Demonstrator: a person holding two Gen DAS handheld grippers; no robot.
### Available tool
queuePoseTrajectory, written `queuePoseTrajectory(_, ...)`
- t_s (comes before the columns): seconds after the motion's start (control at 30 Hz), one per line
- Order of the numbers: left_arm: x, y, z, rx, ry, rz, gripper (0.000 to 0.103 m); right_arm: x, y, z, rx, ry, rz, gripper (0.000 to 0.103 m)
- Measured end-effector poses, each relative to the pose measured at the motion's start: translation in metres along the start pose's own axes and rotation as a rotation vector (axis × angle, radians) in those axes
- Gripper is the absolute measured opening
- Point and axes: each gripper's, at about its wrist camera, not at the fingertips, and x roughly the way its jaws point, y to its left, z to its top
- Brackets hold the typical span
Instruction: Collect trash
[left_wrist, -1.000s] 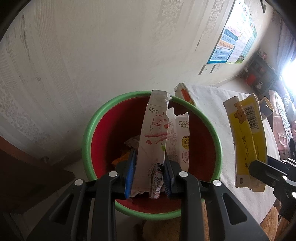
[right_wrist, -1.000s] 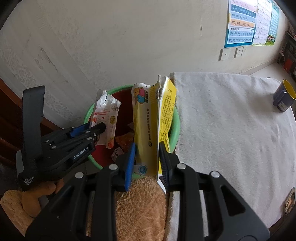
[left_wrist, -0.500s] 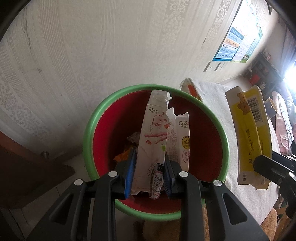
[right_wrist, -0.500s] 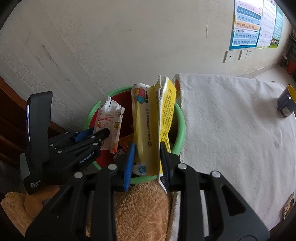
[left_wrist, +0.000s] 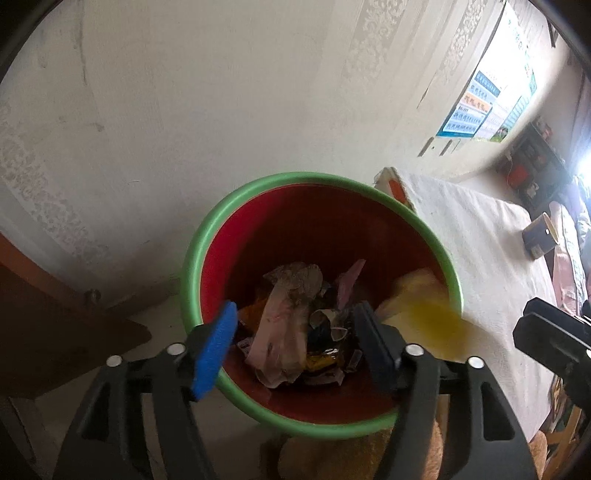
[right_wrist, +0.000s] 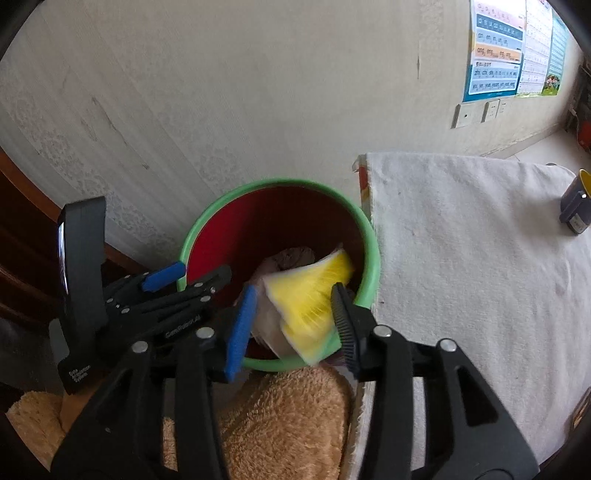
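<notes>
A red bin with a green rim stands on the floor by the wall; it also shows in the right wrist view. My left gripper is open and empty above it. The pink-and-white wrapper lies among the trash inside. My right gripper is open over the bin's near rim. The yellow box, blurred, falls free between its jaws into the bin; it shows as a yellow blur in the left wrist view. The left gripper appears in the right wrist view.
A table with a white cloth stands right of the bin, with a dark blue and yellow cup at its far side. A wallpapered wall is behind the bin. A tan fuzzy sleeve is below the right gripper.
Both grippers have opened. The pink-and-white wrapper dropped from the left gripper into the bin. The yellow box left the right gripper and is falling into the bin.
</notes>
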Motion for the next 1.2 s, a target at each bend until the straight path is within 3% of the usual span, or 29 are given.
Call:
queuePoseTrajectory(0.13, -0.018, -0.017, -0.006, 0.018, -0.063, -0.028, 0.078, -0.027, -0.022, -0.007, 0.049, -0.084, -0.025, 0.053)
queuePoseTrajectory(0.23, -0.043, -0.047, -0.008, 0.080, -0.179, -0.070, 0.093, -0.059, -0.050, -0.019, 0.103, -0.172, -0.091, 0.064)
queuePoseTrajectory(0.4, -0.087, -0.116, -0.008, 0.215, -0.381, -0.160, 0.095, -0.139, -0.092, -0.043, 0.152, -0.382, -0.299, 0.099)
queuePoseTrajectory(0.53, -0.116, -0.168, -0.004, 0.293, -0.438, -0.247, 0.095, -0.209, -0.109, -0.068, 0.131, -0.611, -0.541, 0.099)
queuePoseTrajectory(0.63, -0.140, -0.202, -0.007, 0.298, -0.516, -0.284, 0.095, -0.237, -0.115, -0.076, 0.113, -0.681, -0.686, 0.099)
queuePoseTrajectory(0.7, -0.151, -0.216, -0.008, 0.282, -0.555, -0.285, 0.095, -0.250, -0.124, -0.078, 0.130, -0.659, -0.772, 0.099)
queuePoseTrajectory(0.77, -0.162, -0.232, -0.008, 0.273, -0.576, -0.292, 0.095, -0.259, -0.133, -0.080, 0.178, -0.623, -0.784, 0.099)
queuePoseTrajectory(0.9, -0.180, -0.249, -0.014, 0.282, -0.609, -0.321, 0.095, -0.269, -0.145, -0.089, 0.256, -0.618, -0.716, 0.099)
queuePoseTrajectory(1.07, -0.191, -0.261, -0.028, 0.306, -0.653, -0.214, 0.095, -0.278, -0.145, -0.094, 0.271, -0.627, -0.708, 0.099)
queuePoseTrajectory(1.2, -0.194, -0.264, -0.030, 0.318, -0.629, -0.230, 0.095, -0.280, -0.146, -0.096, 0.284, -0.637, -0.697, 0.099)
